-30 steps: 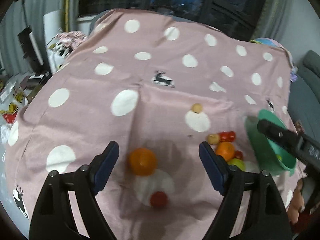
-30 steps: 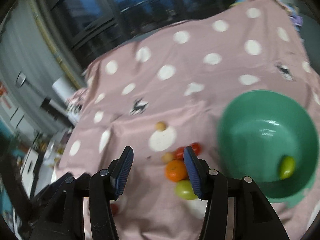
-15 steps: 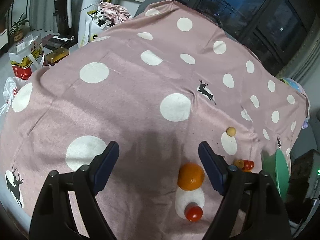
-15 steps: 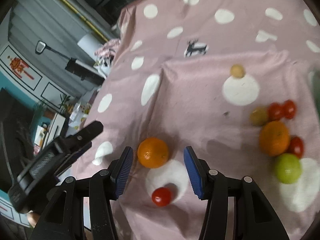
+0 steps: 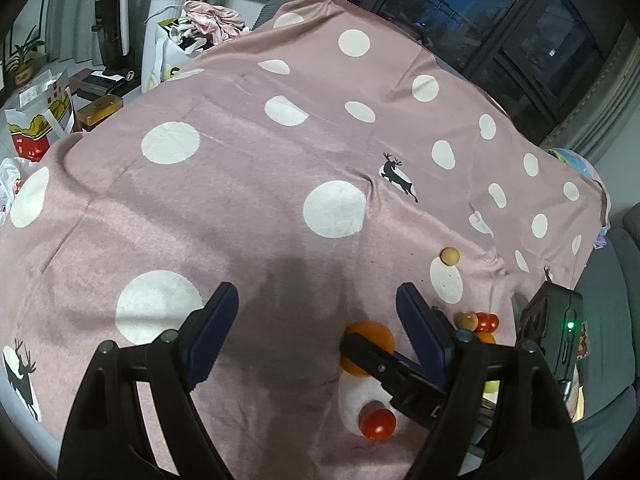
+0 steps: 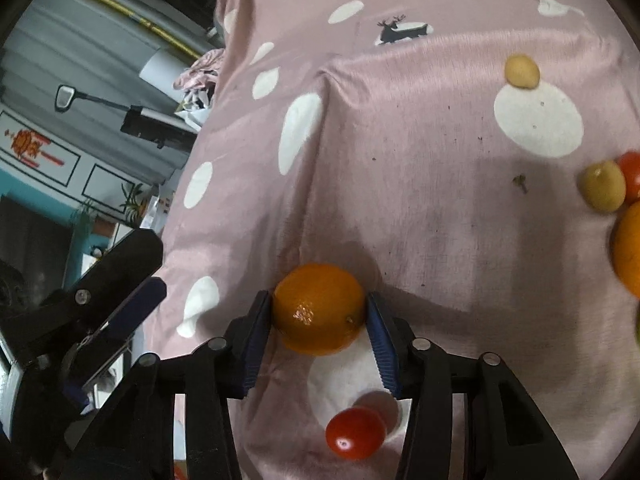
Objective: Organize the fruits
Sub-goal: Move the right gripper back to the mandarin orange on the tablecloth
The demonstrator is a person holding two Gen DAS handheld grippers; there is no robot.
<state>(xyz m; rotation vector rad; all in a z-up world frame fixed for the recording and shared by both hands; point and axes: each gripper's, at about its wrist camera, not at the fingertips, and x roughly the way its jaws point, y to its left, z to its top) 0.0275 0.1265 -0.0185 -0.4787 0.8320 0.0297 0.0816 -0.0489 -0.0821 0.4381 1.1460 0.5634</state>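
An orange (image 6: 319, 308) lies on the pink dotted cloth (image 6: 420, 200) between the pads of my right gripper (image 6: 318, 312), which touch both its sides. It also shows in the left wrist view (image 5: 370, 342), partly behind the right gripper's finger. A red cherry tomato (image 6: 354, 433) lies just in front of it, and shows in the left wrist view (image 5: 377, 423). My left gripper (image 5: 316, 316) is open and empty over bare cloth to the left of the orange.
More fruit lies to the right: a small tan fruit (image 6: 521, 71), a yellowish one (image 6: 603, 186), a red tomato (image 6: 632, 176) and a second orange (image 6: 629, 248). Bags and boxes (image 5: 38, 128) stand on the floor beyond the table's left edge.
My right gripper moved forward and down to the orange, and its pads now sit against it. The left gripper's view shifted slightly; it stays open.
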